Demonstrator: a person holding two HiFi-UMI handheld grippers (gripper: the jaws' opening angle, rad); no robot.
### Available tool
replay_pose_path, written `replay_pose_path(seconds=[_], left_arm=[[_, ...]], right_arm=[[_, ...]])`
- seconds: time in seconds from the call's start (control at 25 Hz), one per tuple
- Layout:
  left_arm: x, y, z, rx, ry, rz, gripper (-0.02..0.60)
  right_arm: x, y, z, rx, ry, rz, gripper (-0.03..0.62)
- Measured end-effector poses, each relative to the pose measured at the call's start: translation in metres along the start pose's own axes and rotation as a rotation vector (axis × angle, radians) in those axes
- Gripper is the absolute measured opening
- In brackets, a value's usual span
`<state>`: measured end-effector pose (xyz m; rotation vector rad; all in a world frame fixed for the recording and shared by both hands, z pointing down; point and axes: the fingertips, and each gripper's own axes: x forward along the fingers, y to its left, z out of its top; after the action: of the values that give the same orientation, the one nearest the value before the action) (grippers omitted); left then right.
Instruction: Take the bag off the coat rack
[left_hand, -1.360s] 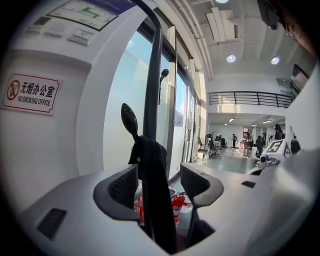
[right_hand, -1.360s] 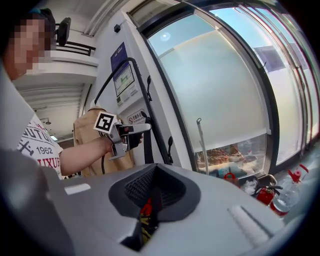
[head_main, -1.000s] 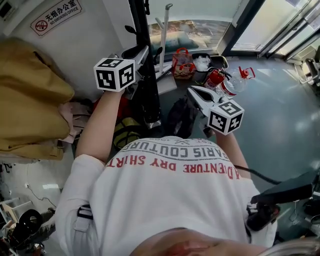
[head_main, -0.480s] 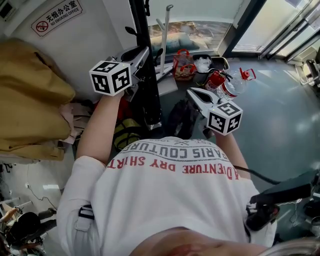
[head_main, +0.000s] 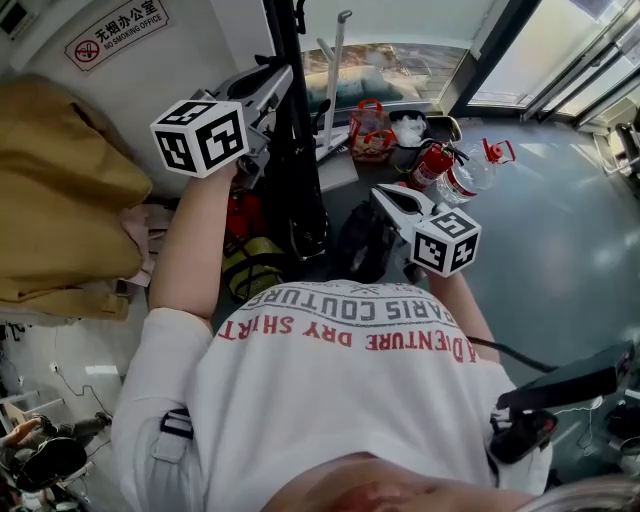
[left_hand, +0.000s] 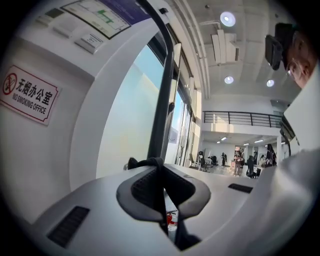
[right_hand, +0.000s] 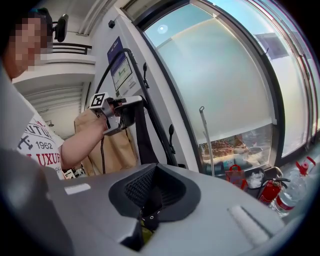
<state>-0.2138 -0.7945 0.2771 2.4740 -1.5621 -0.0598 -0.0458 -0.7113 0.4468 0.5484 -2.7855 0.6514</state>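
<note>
Fingers of the left gripper (left_hand: 164, 195) are pressed together on a black strap (left_hand: 150, 164). The strap loops over the top of the pads and runs down between them. These jaws have just been closing, with that strap between them. In the head view this gripper is raised beside the coat rack (head_main: 283, 40), a black pole that rises out of the top of the picture, and it points roughly level towards the pole.

The right gripper (right_hand: 152, 197) is lower and nearer the person's body. Its fingers are shut on a narrow eyelet strap (right_hand: 151, 212), a dark band with small metal-ringed holes that passes down between the pads. Whether this is the same strap as the left one cannot be told.

The bag (head_main: 302, 195) is black and long. It hangs against the pole, below the left gripper and between the two grippers. Its long axis runs up and down along the pole, with the upper end towards the left gripper and the lower end towards the floor.

A no-smoking sign (head_main: 115, 30) is on the wall to the left. A fire extinguisher (head_main: 430, 160) and a water bottle (head_main: 470, 170) are on the floor beyond the right gripper.
</note>
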Motion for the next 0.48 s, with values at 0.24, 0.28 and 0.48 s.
replay_pose_path(seconds=[0.24,0.28,0.48], left_arm=[[-0.031,0.011,0.060,0.023,-0.117,0.018,0.020],[-0.038,0.012,0.065,0.027,-0.128,0.024,0.020],[-0.059,0.000,0.052,0.034,-0.129,0.013,0.020]], right_arm=[[0.008,0.008,-0.004,0.000,0.013,0.016,0.002],[0.009,0.010,-0.003,-0.003,0.014,0.020,0.002],[0.014,0.020,0.003,-0.020,0.014,0.038,0.002]])
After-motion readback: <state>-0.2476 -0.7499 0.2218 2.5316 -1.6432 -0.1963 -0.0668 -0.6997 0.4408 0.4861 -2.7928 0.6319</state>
